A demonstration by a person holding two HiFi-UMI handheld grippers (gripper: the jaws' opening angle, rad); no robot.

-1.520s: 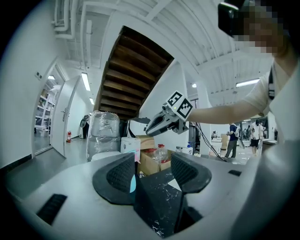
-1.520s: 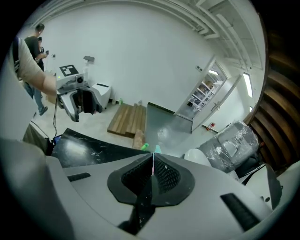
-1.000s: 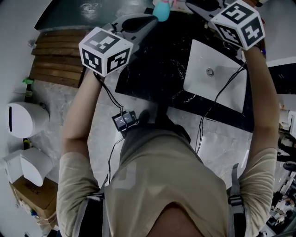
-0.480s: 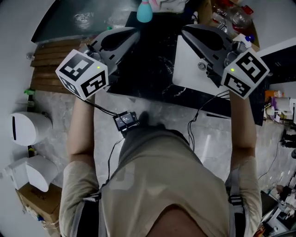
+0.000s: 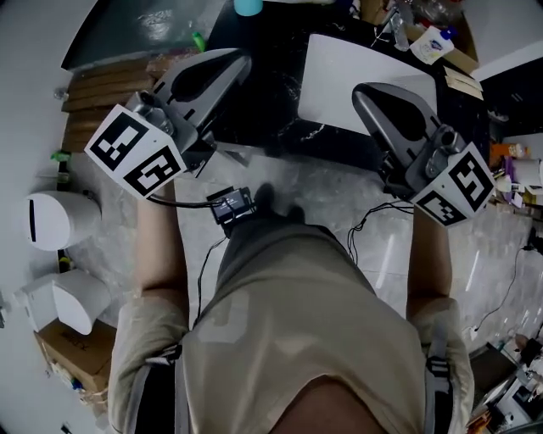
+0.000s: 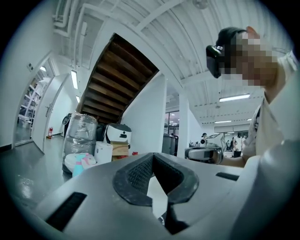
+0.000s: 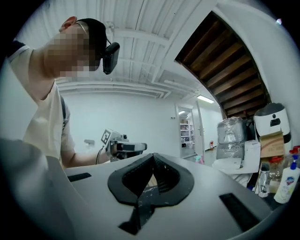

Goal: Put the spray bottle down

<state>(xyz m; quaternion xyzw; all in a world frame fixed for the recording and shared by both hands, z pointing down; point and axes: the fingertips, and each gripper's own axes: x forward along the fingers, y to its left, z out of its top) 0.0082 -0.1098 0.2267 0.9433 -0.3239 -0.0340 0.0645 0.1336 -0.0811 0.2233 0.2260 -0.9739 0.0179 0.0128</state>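
The left tongs [image 5: 240,61] and right tongs [image 5: 361,93], both pinched shut on nothing, hang level at the near edge of the white rectangular basin [image 5: 339,68], apparently because the teal plastic spray bottle [image 5: 248,7] already stands beyond the basin's far-left corner on the black bench [image 5: 271,93].

Head view: the black stone-look counter [image 5: 271,93] at top centre is glossy with white veining, and the white rectangular basin [image 5: 339,76] set in it is smooth. The brown wooden slats [image 5: 102,80] at upper left are matt, the pale marble-pattern floor [image 5: 331,195] is polished, the beige T-shirt [image 5: 280,339] is matt cloth, and the brown cardboard box [image 5: 55,356] at lower left is dull. Gripper views: the left gripper [image 6: 153,157] and right gripper [image 7: 152,157] have smooth matt grey plastic shells with black, finely ribbed, rubbery pads [image 6: 138,176]; the clear wrapping film [image 6: 80,133] at the left of the left gripper view is crinkled and shiny.
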